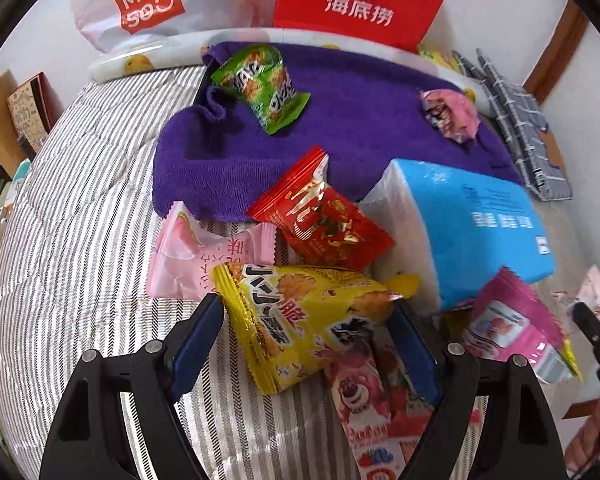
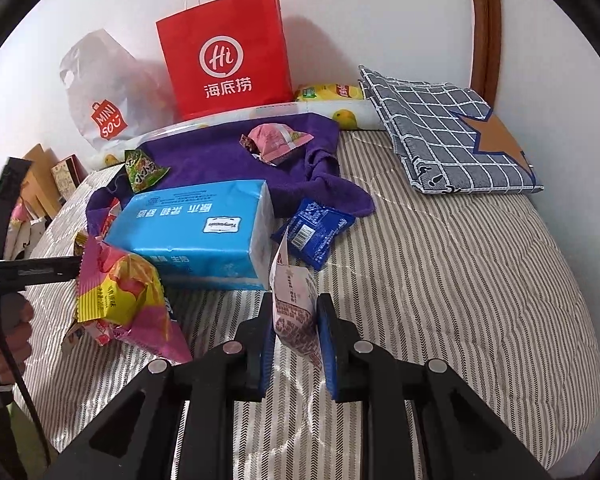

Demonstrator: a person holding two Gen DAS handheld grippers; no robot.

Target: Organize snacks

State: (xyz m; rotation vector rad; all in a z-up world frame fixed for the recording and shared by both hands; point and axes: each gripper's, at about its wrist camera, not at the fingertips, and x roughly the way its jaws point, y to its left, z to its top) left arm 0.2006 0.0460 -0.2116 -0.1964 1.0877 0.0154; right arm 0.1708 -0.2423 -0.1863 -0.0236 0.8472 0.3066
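My left gripper [image 1: 306,312] is open, its jaws on either side of a yellow snack packet [image 1: 300,324] lying on the striped bed. Around it lie a pale pink packet [image 1: 196,256], a red packet [image 1: 320,216], a strawberry-bear packet [image 1: 364,396] and a magenta packet [image 1: 508,320]. A green packet [image 1: 264,84] and a small pink packet [image 1: 448,114] rest on the purple towel [image 1: 340,128]. My right gripper [image 2: 296,312] is shut on a white-and-pink packet [image 2: 294,304], held upright above the bed. A blue packet [image 2: 316,228] lies just beyond it.
A blue tissue pack [image 2: 196,232] lies mid-bed. A red paper bag [image 2: 224,52] and a white Miniso bag [image 2: 100,92] stand against the wall. A folded checked cloth [image 2: 452,132] lies at the right. Boxes [image 1: 24,108] stand off the bed's left.
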